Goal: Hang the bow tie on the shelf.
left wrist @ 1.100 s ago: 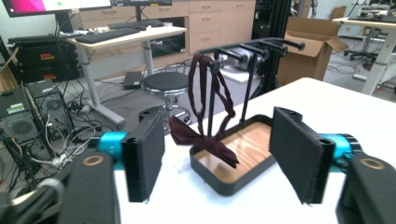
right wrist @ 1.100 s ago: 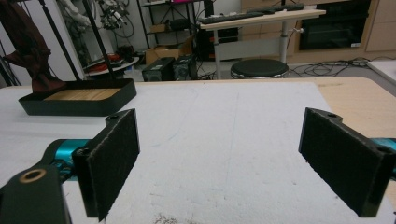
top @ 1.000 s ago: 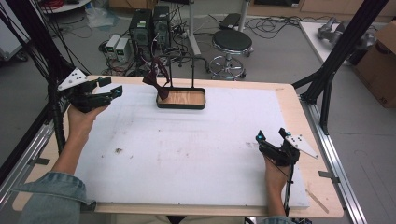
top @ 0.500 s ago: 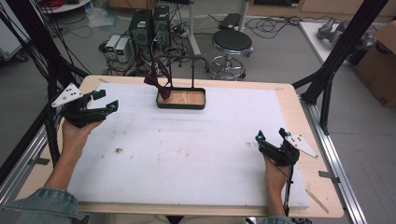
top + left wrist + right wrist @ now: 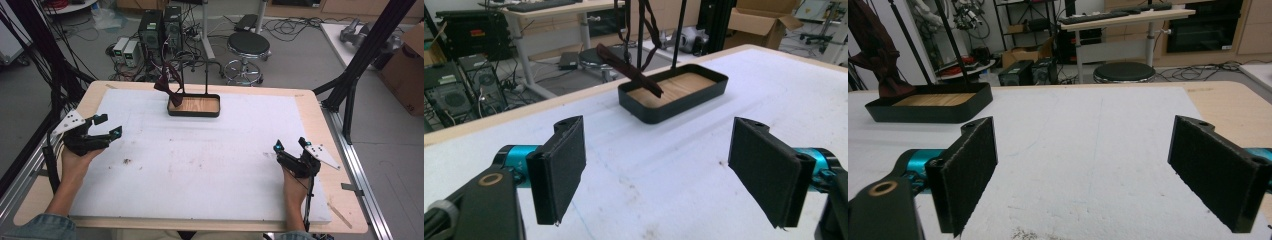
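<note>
A dark red bow tie (image 5: 168,86) hangs from a thin black stand (image 5: 196,70) rising out of a shallow black tray (image 5: 194,105) with a wooden floor, set at the far middle of the white-covered worktop (image 5: 200,165) — the tie's long axis slopes from upper left down to the right, its lower end dipping to the tray's left end. The tray's long side runs across the worktop. The left tool (image 5: 109,125) rests near the left edge, jaws spread wide and holding nothing, aimed toward the tray. The right tool (image 5: 290,144) sits near the right edge, jaws likewise apart and empty. Bare white surface lies between both tools and the tray — a few dark specks (image 5: 126,161) mark it near the left hand (image 5: 75,165). Beyond the far edge stand a black stool (image 5: 248,44) and computer towers (image 5: 161,27).
</note>
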{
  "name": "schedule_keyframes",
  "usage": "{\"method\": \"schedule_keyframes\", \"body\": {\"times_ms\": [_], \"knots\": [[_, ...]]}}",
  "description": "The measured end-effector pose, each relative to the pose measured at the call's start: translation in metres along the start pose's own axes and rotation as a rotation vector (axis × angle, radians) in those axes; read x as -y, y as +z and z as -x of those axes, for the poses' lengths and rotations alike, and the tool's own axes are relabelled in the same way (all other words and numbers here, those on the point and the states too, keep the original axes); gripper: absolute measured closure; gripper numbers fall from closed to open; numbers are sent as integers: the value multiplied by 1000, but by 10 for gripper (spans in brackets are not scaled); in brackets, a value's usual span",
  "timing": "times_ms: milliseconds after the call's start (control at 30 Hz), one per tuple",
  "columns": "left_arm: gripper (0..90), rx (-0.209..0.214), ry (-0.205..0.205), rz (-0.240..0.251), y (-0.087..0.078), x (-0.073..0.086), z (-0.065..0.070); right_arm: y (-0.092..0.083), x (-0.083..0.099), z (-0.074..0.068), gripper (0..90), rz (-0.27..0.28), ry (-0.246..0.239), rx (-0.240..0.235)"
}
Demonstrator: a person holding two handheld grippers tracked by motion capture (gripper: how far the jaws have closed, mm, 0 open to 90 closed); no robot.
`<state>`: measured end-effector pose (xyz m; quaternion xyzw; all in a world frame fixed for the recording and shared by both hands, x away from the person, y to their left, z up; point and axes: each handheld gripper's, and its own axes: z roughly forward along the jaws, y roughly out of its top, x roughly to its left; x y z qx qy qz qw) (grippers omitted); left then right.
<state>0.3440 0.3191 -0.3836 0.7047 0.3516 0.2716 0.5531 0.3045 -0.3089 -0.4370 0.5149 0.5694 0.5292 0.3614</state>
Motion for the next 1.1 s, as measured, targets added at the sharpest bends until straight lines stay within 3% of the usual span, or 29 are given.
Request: {"method": "schedule_keyframes", "body": {"times_ms": [467,600,1100], "knots": [[207,-47,8,-54,-9,33,10,0,0,0,116,-1,-2,0],[207,-41,-26,-61,-10,40,9,1,0,0,116,-4,-2,-2],[207,-50,-20,-88,-8,49,12,1,0,0,116,-7,-3,-7]]}}
